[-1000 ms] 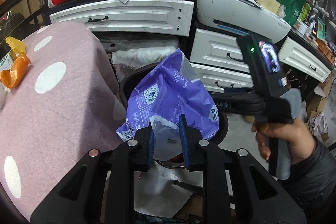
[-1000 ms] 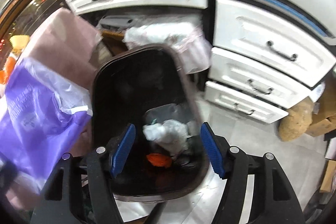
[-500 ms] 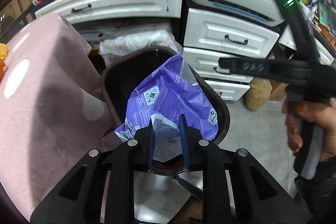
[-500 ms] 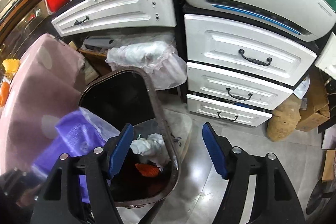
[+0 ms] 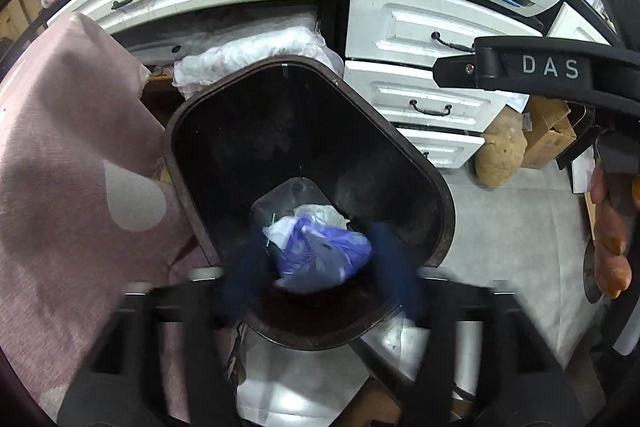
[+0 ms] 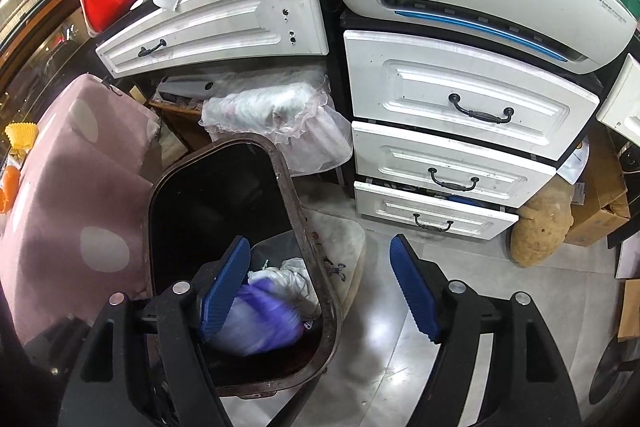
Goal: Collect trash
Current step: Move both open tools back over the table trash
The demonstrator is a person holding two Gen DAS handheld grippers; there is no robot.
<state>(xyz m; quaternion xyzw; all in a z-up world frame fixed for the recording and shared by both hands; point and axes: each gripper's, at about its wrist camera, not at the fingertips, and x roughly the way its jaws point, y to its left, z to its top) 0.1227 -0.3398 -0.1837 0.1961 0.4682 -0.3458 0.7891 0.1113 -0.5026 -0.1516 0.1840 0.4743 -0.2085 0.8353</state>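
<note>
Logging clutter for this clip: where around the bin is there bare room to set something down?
Bare grey floor lies between the dark bin, the white drawers and the tan sack. Crowded: the bin's left side presses against the pink dotted cloth, and a gauzy white bundle fills the gap behind it.

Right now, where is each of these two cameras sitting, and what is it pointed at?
Left wrist: rides the left gripper, looking down into the trash bin; its open blurred fingers show, plus the person's other hand.
Right wrist: rides the right gripper, aimed at bin and floor; open fingers show.
Shared: bin, purple bag, white drawers.
</note>
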